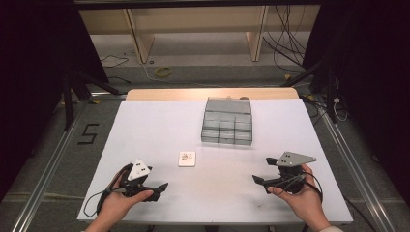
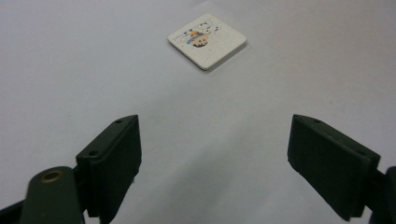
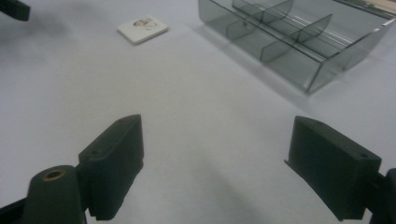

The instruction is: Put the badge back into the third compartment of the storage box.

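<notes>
Item 1: left gripper [image 1: 162,187]. Held low over the white table [image 1: 145,125] at its near edge. Jaws spread wide, nothing between them, as the left gripper view confirms.

Item 2: right gripper [image 1: 256,180]. Held at the near edge on the opposite side, well apart from the left. Jaws likewise released and empty.

Item 3: small square tile [image 2: 207,40]. White, flat on the table, printed picture facing up. Lies ahead of the left gripper's jaws, near but not touching; seen from the right gripper, it sits far forward and off to the left [image 3: 142,28]. Likely the piece to be picked up.

Item 4: clear divided box [image 1: 227,126]. Smoky plastic, several compartments, lid raised at the rear, all visible compartments empty. Stands ahead of the right gripper, beyond the tile.

Risks, judged:
- The tile is thin and lies flush; jaws closing above its edges would slide over it or push it along the smooth surface.
- An off-centre pinch could tilt the tile and let it slip free in transit.
- A careless approach to the box could catch a divider or nudge the light box out of place.
</notes>
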The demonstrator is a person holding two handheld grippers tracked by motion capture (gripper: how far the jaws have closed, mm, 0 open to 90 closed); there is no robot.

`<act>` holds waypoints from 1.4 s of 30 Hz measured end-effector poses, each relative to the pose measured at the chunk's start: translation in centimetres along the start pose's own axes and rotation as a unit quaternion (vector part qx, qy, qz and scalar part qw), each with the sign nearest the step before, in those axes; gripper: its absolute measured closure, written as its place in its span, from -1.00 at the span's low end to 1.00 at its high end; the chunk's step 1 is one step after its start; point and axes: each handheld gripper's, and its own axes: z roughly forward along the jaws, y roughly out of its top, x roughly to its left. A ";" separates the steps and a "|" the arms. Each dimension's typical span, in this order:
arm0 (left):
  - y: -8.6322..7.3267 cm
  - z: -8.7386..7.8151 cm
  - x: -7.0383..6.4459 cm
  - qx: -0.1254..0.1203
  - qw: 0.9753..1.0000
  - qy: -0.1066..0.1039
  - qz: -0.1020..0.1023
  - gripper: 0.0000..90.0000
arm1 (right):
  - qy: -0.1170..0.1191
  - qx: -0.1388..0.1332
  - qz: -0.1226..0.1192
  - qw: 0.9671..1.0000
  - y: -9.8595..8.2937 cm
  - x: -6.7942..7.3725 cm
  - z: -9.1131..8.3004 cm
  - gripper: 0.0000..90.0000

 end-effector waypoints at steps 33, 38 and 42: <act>0.0 0.0 -0.2 0.001 1.000 -0.004 0.006 -0.62 | 0.083 0.109 -0.182 0.974 8.4 6.3 10.7 -0.59; 0.0 0.0 -0.2 0.003 1.000 -0.005 0.008 -0.62 | 0.091 0.114 -0.197 0.969 9.8 7.4 13.3 -0.60; 0.0 0.0 -0.2 0.002 1.000 -0.005 0.008 -0.62 | 0.098 0.119 -0.202 0.967 10.6 7.8 15.1 -0.60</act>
